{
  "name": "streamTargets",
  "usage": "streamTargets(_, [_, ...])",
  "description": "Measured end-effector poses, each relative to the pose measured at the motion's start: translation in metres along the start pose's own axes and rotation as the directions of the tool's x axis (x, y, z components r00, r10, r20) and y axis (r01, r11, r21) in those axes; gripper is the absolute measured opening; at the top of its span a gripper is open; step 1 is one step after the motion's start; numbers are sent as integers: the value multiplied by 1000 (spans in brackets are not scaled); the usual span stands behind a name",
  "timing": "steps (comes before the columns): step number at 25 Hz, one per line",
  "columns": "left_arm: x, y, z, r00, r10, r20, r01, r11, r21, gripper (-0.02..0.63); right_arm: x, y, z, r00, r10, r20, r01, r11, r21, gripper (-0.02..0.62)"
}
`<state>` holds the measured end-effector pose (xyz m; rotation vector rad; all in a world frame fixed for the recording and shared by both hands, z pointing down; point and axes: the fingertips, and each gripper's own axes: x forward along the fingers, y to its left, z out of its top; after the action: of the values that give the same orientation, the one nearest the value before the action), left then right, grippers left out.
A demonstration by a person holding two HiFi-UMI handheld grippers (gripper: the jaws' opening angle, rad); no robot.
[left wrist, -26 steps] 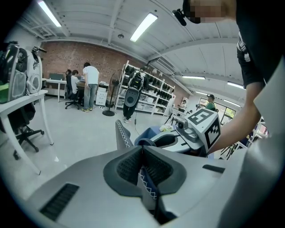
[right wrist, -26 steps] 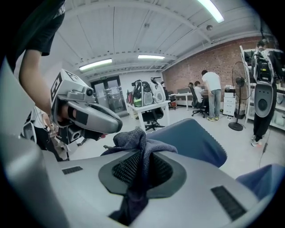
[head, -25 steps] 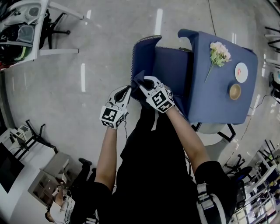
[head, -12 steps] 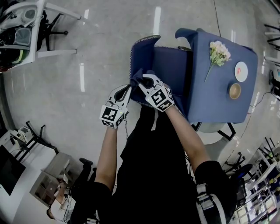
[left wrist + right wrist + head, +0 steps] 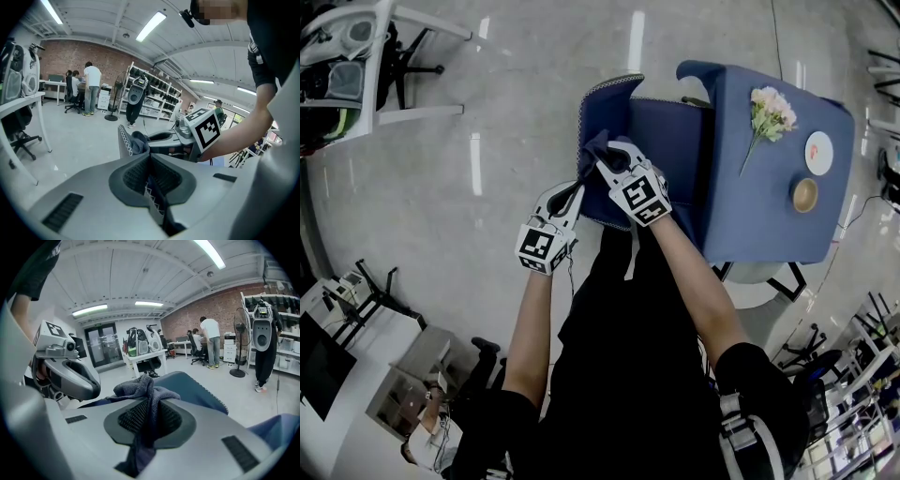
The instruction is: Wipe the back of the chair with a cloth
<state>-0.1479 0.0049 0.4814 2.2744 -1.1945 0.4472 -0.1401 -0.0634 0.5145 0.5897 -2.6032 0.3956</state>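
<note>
Cloth (image 5: 138, 389) in right gripper (image 5: 149, 416), left gripper (image 5: 151, 180) on chair (image 5: 661, 141)

At two o'clock we see a blue table (image 5: 750, 216) bearing a flower bunch (image 5: 772, 112), a white plate (image 5: 817, 153) and a brown bowl (image 5: 803, 195); at ten o'clock stands a white desk (image 5: 382, 56).

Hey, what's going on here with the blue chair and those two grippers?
A person stands behind a blue chair, a gripper in each hand. The right gripper is shut on a dark cloth and holds it on the chair back. The left gripper is clamped on the stitched edge of that back, nearer the person. The wiping looks to be under way.
</note>
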Motion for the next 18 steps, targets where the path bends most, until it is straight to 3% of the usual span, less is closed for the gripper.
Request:
streamTargets(12, [12, 12, 0, 1000, 14, -8, -14, 1000, 19, 25, 16, -36, 0, 999, -45, 14, 44, 998, 52, 63])
streamTargets(18, [18, 16, 2, 1000, 20, -3, -20, 1000, 19, 25, 25, -69, 1, 993, -118, 27, 114, 986, 122, 61])
